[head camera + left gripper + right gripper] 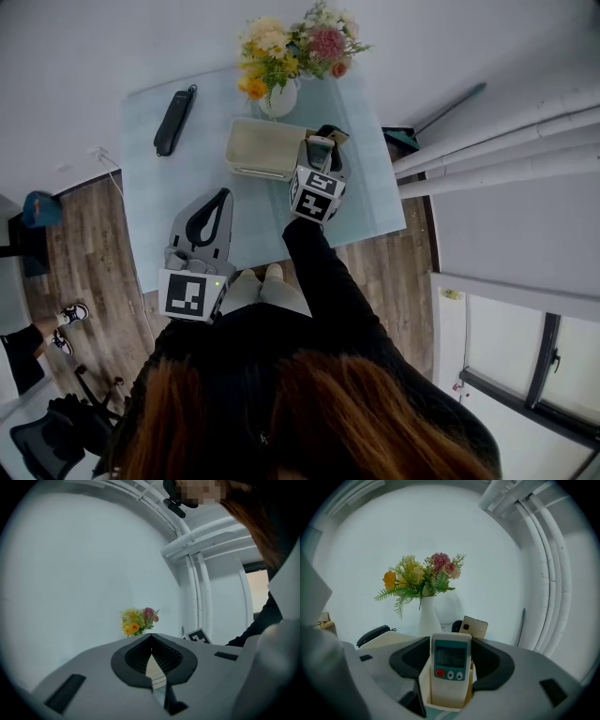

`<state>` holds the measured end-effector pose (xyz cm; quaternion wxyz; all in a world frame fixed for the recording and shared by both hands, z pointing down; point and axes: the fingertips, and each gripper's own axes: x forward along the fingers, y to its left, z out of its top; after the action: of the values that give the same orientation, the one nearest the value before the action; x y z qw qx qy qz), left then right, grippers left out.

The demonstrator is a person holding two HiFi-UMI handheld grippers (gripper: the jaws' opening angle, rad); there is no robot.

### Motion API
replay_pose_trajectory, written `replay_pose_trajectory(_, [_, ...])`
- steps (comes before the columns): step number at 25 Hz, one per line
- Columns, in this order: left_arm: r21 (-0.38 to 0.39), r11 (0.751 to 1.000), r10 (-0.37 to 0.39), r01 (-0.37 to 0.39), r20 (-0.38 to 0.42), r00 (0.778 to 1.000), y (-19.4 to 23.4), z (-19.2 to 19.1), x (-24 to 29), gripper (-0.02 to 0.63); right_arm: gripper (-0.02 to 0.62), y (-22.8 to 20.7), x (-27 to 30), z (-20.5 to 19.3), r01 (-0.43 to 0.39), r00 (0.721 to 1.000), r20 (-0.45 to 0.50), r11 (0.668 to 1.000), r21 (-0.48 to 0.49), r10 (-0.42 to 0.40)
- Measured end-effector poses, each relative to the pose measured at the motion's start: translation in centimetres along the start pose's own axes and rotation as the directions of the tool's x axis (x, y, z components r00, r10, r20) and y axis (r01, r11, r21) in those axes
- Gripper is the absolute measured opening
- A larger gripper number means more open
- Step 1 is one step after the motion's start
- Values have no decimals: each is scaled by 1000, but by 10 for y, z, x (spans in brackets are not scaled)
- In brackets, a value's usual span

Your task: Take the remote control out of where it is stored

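Note:
The white remote control (450, 666), with a small screen and a red button, stands upright in a cream holder slot (440, 706). My right gripper (450, 644) has its dark pads against both sides of the remote. In the head view the remote (319, 148) and the right gripper (322, 155) are at the right end of a cream tray (261, 150) on the pale blue table (150, 206). My left gripper (223, 195) hovers over the table's near edge. It is shut with nothing in it, and its tips meet in the left gripper view (151, 638).
A white vase of flowers (278, 98) stands behind the tray. A beige phone (474, 627) leans just beyond the remote. A long black case (174, 120) lies at the table's far left. White pipes (497, 150) and a green-handled broom (448, 105) are to the right.

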<state>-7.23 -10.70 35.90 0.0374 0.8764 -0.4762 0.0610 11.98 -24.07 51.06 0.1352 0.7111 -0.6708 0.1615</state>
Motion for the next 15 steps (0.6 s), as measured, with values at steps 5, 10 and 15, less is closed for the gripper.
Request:
replay_pose_trajectory(5, [0,1000,5,-5,0,1000,1,-1,0,5,264,-1,4,-1,4,1000,-6,1000,3,-3])
replay_pose_trajectory(10, [-1,1000,6,-6,-4,1000,2,-2,0,5,264,3,3,0,-13,1000,10,999,-37,13])
replay_pose_trajectory(15, [-8,1000,7,-7,1,1000,2,-2,2,5,264,0,-2,2,-25,999,26,999,-46,26])
